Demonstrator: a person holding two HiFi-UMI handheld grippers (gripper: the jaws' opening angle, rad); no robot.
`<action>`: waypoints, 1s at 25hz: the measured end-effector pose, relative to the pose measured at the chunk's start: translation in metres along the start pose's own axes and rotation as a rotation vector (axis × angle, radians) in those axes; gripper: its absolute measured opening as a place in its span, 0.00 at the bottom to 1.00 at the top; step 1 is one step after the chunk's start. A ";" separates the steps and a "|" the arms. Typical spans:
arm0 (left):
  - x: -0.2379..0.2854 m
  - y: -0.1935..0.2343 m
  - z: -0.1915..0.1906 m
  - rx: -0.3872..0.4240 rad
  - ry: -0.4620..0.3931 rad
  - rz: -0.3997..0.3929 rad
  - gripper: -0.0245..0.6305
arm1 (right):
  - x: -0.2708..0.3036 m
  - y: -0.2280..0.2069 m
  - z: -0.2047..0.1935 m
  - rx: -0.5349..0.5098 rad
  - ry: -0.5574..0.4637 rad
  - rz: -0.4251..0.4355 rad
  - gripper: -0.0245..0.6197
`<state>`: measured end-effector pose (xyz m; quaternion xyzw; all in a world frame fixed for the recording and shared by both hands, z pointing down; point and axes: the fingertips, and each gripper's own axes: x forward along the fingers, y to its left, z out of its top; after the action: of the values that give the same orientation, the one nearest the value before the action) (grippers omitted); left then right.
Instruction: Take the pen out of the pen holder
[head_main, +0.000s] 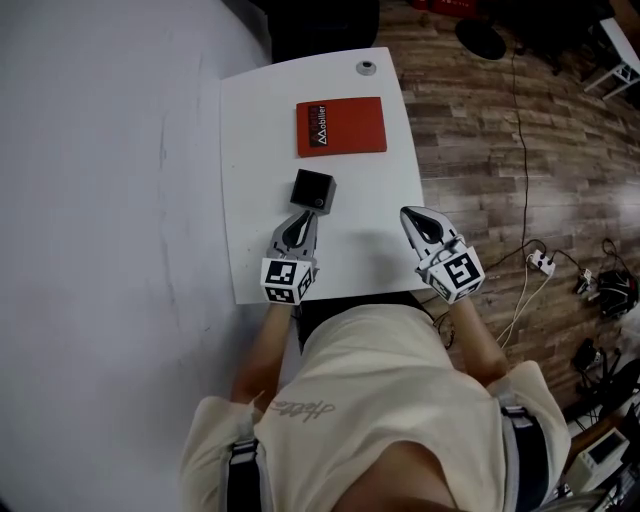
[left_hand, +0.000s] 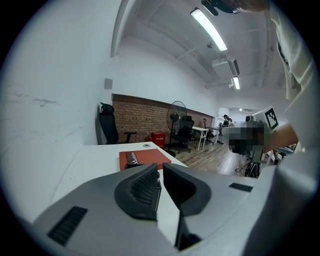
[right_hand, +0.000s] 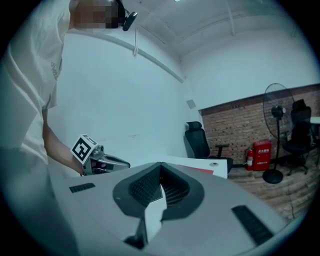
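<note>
The black square pen holder (head_main: 312, 190) stands near the middle of the white table (head_main: 360, 260). I cannot make out a pen in it. My left gripper (head_main: 303, 215) is just in front of the holder, tips pointing at it and jaws together on nothing. In the left gripper view the jaws (left_hand: 161, 169) leave only a sliver of gap, and the holder's top (left_hand: 130, 165) peeks over them. My right gripper (head_main: 408, 212) hovers near the table's right edge, apart from the holder. Its tips (right_hand: 161, 165) meet with nothing between them.
A red book (head_main: 341, 126) lies beyond the holder, and a small round grommet (head_main: 367, 68) sits at the far edge. A white wall runs along the left. Wood floor with cables (head_main: 525, 290) lies to the right. A black office chair (right_hand: 199, 140) and a fan (right_hand: 278, 130) stand past the table.
</note>
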<state>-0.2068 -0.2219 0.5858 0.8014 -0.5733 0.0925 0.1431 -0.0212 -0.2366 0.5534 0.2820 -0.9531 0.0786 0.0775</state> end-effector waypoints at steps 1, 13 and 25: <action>0.002 0.000 -0.001 0.005 0.006 -0.008 0.07 | 0.000 0.001 0.000 0.007 0.002 -0.006 0.05; 0.038 0.006 -0.026 0.102 0.097 -0.062 0.21 | -0.005 0.008 -0.013 0.046 0.033 -0.061 0.05; 0.059 0.007 -0.039 0.150 0.128 -0.093 0.18 | -0.003 0.002 -0.015 0.076 0.028 -0.107 0.05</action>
<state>-0.1930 -0.2639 0.6419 0.8280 -0.5168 0.1794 0.1232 -0.0183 -0.2300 0.5672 0.3339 -0.9318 0.1143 0.0843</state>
